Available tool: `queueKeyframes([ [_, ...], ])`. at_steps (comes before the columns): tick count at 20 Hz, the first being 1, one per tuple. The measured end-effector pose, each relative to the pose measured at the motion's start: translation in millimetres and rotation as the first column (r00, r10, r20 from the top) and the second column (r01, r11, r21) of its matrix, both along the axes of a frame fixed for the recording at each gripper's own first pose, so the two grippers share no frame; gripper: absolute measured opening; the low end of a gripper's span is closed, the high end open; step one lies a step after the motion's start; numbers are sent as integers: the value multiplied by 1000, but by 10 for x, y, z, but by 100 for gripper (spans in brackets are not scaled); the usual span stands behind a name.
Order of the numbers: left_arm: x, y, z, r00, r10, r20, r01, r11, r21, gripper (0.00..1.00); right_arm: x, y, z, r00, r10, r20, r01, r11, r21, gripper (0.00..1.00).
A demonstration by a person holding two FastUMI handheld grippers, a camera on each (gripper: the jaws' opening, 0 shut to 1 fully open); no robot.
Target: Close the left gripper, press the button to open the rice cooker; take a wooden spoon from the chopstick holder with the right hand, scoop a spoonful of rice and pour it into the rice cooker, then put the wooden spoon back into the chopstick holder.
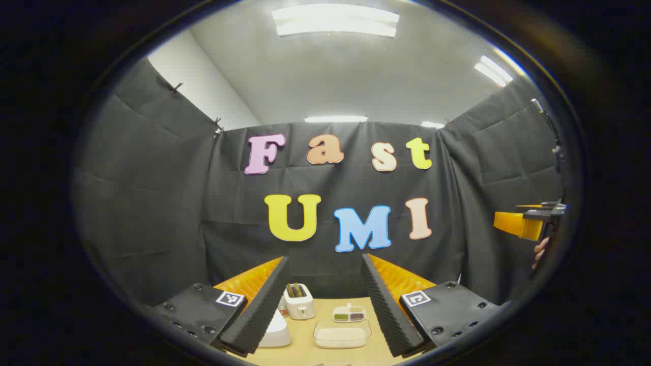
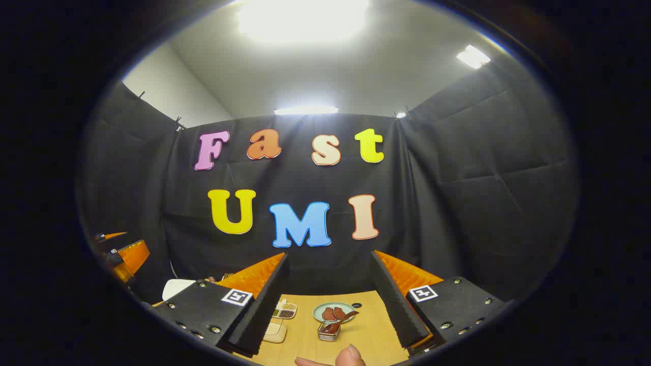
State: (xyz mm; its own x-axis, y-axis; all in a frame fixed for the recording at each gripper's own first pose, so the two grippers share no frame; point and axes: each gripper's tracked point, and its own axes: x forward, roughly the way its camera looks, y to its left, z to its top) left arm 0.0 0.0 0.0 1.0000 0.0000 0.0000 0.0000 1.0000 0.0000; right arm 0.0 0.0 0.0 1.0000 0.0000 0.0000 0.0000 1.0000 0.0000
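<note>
We see left gripper [image 1: 325, 305] and right gripper [image 2: 328, 300] both spread wide, raised level above desk [image 2: 366, 330]; rice cooker [image 1: 274, 330] half hidden behind left finger; fingertip [image 2: 351, 356] cut off

both cameras sit high and well back, facing the back wall [image 1: 325, 244] level, the table [image 1: 305, 335] low in each. left gripper view looks over its left part, right gripper view its right.

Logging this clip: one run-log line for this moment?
left gripper: open, raised | right gripper: open, raised | white rice cooker: untouched | wooden table
</note>
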Motion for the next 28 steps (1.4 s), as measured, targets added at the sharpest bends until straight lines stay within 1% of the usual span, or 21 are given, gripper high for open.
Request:
queueKeyframes([
  [1, 1, 1, -1, 1000, 2, 0, -2, 1000, -1, 93, 18, 10, -12, 1000, 4, -3, -4, 1000, -1, 96],
  [2, 4, 4, -9, 1000, 4, -3, -4, 1000, -1, 96, 30, 20, -17, 1000, 7, -4, -7, 1000, -2, 96],
  [3, 11, -5, -18, 1000, 5, -5, -5, 1000, 0, 96, 34, 24, -20, 1000, 10, -4, -10, 1000, -4, 96],
  [4, 7, -3, -28, 1000, 7, -7, -7, 1000, 1, 93, 41, 25, -26, 1000, 12, -4, -12, 1000, -6, 96],
  [9, 27, 16, -75, 999, 24, -21, -24, 1000, 3, 93, 119, 52, -128, 999, 32, -27, -32, 999, 4, 96],
  [12, 53, -1, -127, 999, 40, -34, -40, 999, 6, 93, 187, 19, -192, 998, 42, -40, -43, 999, -8, 96],
  [14, 79, 1, -154, 998, 54, -39, -54, 998, 15, 93, 225, 24, -237, 997, 61, -47, -62, 998, -10, 96],
  [16, 117, 17, -269, 995, 75, -66, -73, 997, 29, 93, 273, 35, -302, 995, 85, -58, -86, 996, -14, 96],
  [18, 143, 18, -354, 991, 100, -91, -97, 995, 36, 93, 331, 72, -379, 990, 118, -74, -119, 993, -12, 96],
  [20, 140, 36, -395, 989, 122, -88, -118, 992, 51, 92, 385, 137, -460, 985, 157, -74, -157, 988, 6, 96],
  [22, 182, 171, -516, 979, 162, -122, -153, 985, 84, 93, 436, 208, -644, 977, 181, -108, -179, 983, 30, 96],
  [23, 169, 238, -539, 977, 178, -116, -169, 982, 88, 93, 449, 286, -682, 973, 200, -117, -197, 980, 37, 96],
  [24, 209, 303, -541, 976, 184, -112, -175, 981, 83, 93, 476, 313, -695, 972, 202, -119, -200, 979, 29, 96],
  [25, 252, 355, -609, 975, 189, -119, -180, 980, 80, 91, 509, 323, -695, 974, 192, -120, -192, 981, 13, 96],
  [26, 328, 421, -669, 977, 180, -117, -172, 982, 76, 93, 521, 365, -672, 977, 184, -109, -186, 983, 0, 96],
  [27, 420, 490, -720, 980, 165, -114, -157, 985, 78, 93, 544, 418, -635, 980, 173, -97, -174, 985, -8, 96],
  [28, 534, 622, -824, 977, 172, -128, -161, 983, 92, 88, 581, 465, -649, 983, 152, -105, -154, 988, -7, 96],
])
